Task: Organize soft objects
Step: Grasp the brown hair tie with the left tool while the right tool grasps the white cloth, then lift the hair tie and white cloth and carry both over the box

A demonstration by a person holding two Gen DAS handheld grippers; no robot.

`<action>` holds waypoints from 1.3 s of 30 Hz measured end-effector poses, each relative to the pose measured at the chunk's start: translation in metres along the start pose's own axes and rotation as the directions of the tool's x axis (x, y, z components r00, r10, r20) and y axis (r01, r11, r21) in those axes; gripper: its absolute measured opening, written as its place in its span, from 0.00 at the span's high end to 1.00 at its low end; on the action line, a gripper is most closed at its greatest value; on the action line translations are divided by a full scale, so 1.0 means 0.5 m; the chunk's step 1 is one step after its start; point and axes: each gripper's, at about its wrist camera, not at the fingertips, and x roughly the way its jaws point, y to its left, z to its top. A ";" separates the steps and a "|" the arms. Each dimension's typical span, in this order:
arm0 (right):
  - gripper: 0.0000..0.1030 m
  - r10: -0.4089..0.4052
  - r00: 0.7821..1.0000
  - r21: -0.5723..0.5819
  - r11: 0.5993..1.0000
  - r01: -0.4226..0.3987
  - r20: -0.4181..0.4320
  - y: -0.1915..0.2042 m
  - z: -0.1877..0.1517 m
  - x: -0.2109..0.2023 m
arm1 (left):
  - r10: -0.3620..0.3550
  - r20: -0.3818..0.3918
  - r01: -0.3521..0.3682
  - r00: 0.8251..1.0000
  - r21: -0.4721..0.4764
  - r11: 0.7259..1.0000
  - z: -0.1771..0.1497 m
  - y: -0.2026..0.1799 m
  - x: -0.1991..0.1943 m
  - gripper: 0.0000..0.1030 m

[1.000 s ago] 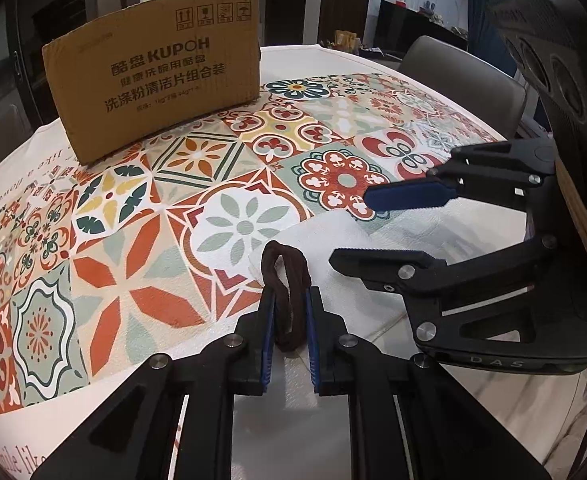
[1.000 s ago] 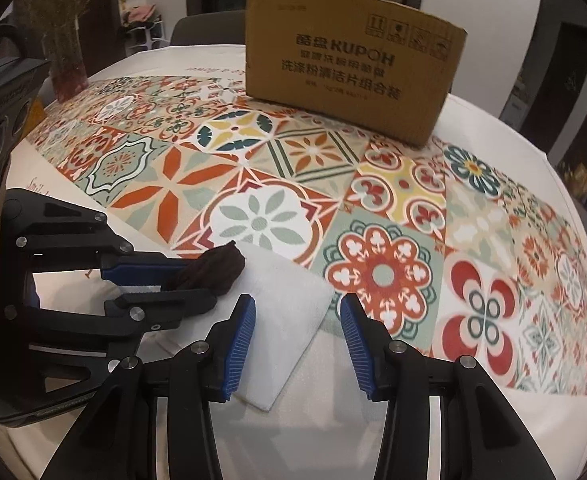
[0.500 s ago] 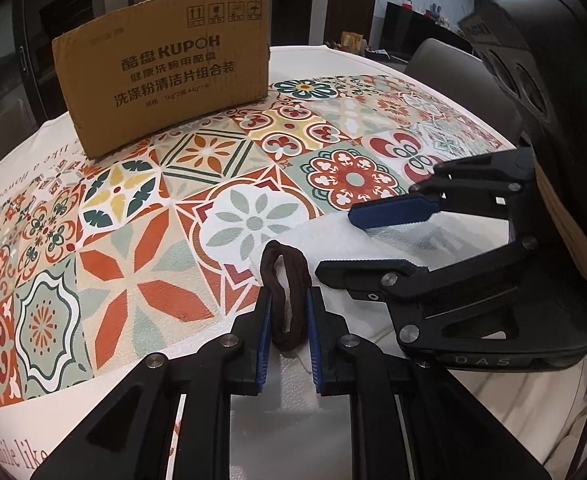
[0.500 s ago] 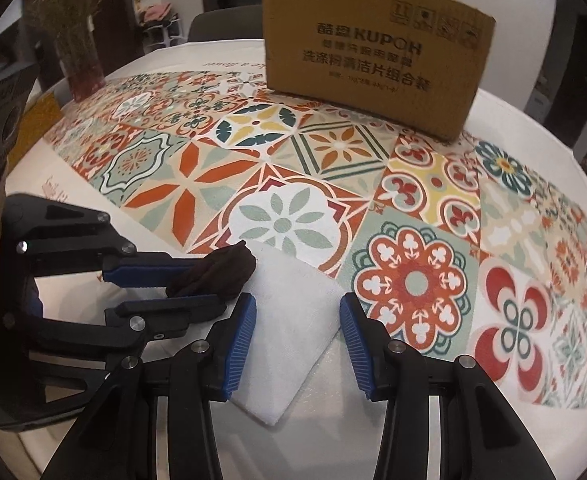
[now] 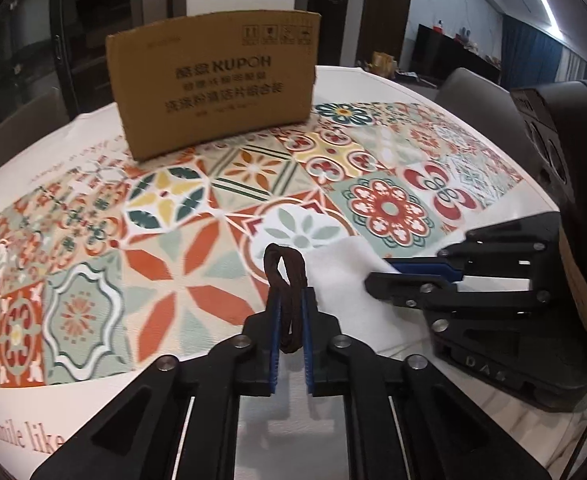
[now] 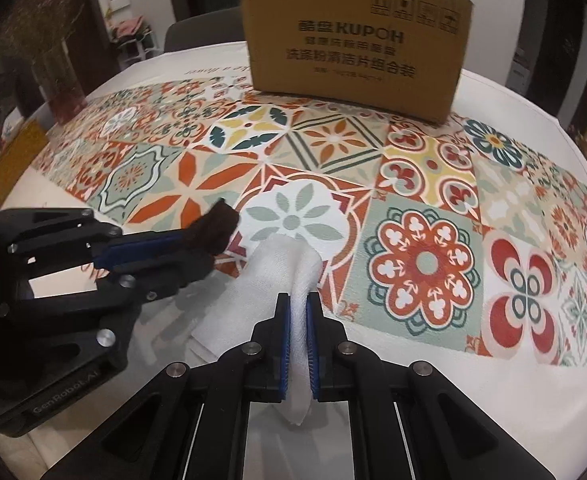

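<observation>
A dark brown hair tie (image 5: 287,280) stands pinched between the blue pads of my left gripper (image 5: 291,304), which is shut on it. The same brown hair tie (image 6: 213,228) shows at the tips of that left gripper (image 6: 197,246) in the right wrist view. A white cloth (image 6: 277,276) lies on the patterned tablecloth and is bunched up where my right gripper (image 6: 299,308) is shut on its fold. In the left wrist view the white cloth (image 5: 345,272) lies just right of the hair tie, with the right gripper (image 5: 385,274) shut on its edge.
A brown cardboard box (image 5: 217,88) printed KUPOH stands at the far side of the table, also seen as the cardboard box (image 6: 353,44). The tablecloth (image 5: 153,240) has coloured tile patterns. A grey chair (image 5: 477,92) stands behind the table. A vase with dried flowers (image 6: 49,40) is far left.
My right gripper has gone from open over the white cloth to shut on it, bunching the cloth up. The left gripper still grips the hair tie, now squeezed thinner.
</observation>
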 end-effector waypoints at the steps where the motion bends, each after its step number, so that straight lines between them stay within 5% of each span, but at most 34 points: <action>1: 0.92 -0.003 1.000 0.014 1.000 0.003 0.001 -0.003 0.000 -0.002 | 0.014 0.005 -0.014 1.000 -0.004 1.000 0.002 0.002 -0.004 0.91; 17: 0.92 -0.054 0.989 0.095 0.995 0.041 0.140 -0.010 0.048 -0.089 | 0.021 0.084 -0.014 0.996 -0.092 0.996 0.051 0.024 -0.061 0.92; 39: 0.92 -0.122 0.935 0.136 0.987 0.081 0.332 -0.011 0.143 -0.184 | 0.089 0.228 -0.062 0.970 -0.124 0.990 0.155 0.056 -0.134 0.92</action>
